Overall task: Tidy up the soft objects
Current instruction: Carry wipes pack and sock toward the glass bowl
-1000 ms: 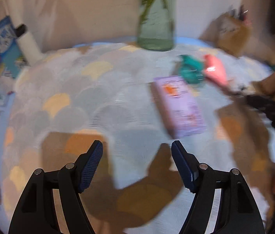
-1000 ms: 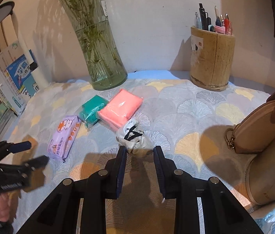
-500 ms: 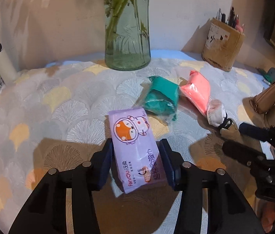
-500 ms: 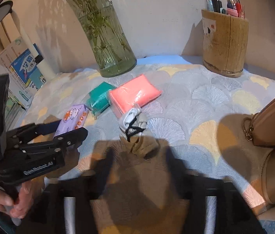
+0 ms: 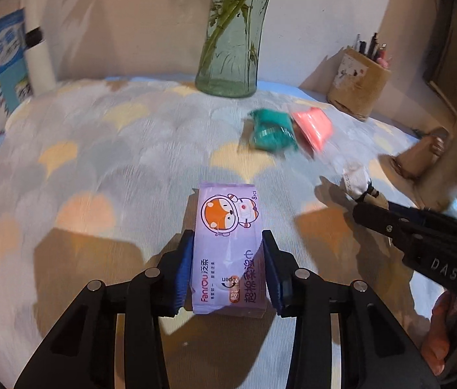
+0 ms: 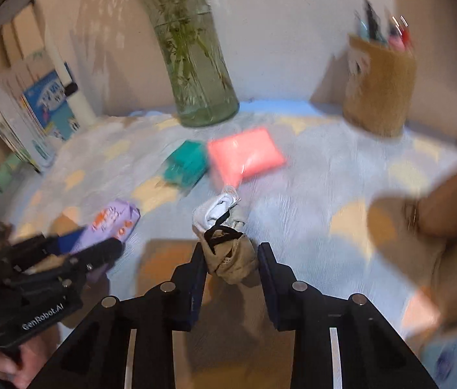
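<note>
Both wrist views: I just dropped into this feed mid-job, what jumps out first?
The left gripper is clamped on a purple wipes pack, low in the middle of its view. The right gripper straddles a rolled sock bundle on the scalloped cloth; whether its pads press on it is unclear. Behind lie a teal packet and a pink packet, before the glass vase.

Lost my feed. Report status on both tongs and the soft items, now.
Left tongs just closed, pads on purple wipes pack. Right tongs just closed around rolled sock bundle, grip unconfirmed. Teal pack, pink pack untouched. Nothing blocking.
</note>
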A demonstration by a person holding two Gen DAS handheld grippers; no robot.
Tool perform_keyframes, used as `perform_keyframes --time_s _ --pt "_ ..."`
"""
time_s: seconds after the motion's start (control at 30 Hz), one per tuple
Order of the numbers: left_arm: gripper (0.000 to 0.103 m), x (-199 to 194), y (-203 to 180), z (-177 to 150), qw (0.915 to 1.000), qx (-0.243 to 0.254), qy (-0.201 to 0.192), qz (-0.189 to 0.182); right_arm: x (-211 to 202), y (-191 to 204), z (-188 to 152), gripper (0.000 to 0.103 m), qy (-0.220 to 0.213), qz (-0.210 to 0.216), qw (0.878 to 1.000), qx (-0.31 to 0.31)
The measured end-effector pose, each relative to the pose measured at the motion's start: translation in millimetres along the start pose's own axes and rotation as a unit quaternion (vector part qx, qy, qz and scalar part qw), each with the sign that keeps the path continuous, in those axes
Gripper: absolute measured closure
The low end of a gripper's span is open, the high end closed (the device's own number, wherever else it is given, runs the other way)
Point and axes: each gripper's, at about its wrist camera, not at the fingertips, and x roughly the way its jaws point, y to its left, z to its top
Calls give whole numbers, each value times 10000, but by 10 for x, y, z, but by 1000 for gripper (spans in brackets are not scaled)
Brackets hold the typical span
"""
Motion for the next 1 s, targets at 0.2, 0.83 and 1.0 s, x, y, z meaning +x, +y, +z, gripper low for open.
perform_keyframes --time_s 0.2,0.83,1.0 --pt "66 -272 -80 -347 9998 -55 -93 -167 -399 67 -431 72 -81 127 9993 334" --pt "53 -380 -451 -643 9989 243 229 -344 -1429 -149 -1001 72 -356 -154 9979 512" --pt "52 -330 -626 -655 9977 636 228 -24 -1113 -142 -1188 72 42 -115 9988 472"
